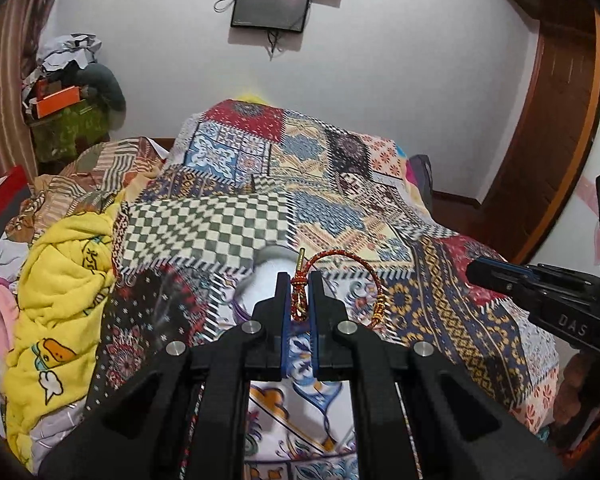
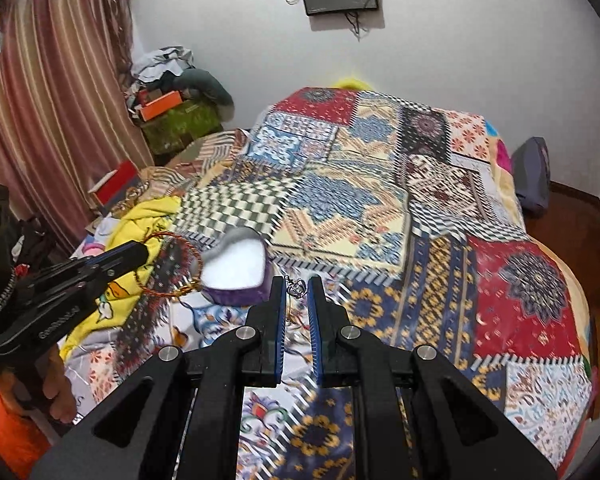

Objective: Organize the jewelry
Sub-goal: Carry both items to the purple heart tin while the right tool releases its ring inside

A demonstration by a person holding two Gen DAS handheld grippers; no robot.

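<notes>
Red-gold braided bracelet [image 1: 342, 280], purple heart box [image 2: 236, 270], multicoloured patchwork bedspread [image 2: 420, 200].

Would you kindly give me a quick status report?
Left gripper shut on red braided bracelet. Right gripper shut on small silver pendant. Heart-shaped box open ahead, nothing blocking.

1. We count two grippers: left gripper [image 1: 299, 280], right gripper [image 2: 297, 285].
2. One red-and-gold cord bracelet [image 1: 342, 276].
3. One small silver pendant [image 2: 298, 289].
4. One heart-shaped box [image 2: 238, 268], purple outside, white inside.
5. One patchwork bedspread [image 1: 340, 184].
6. One yellow cartoon blanket [image 1: 64, 280].
7. One wall screen [image 1: 270, 6].
8. One orange box [image 1: 58, 101].
9. One red box [image 2: 114, 184].
</notes>
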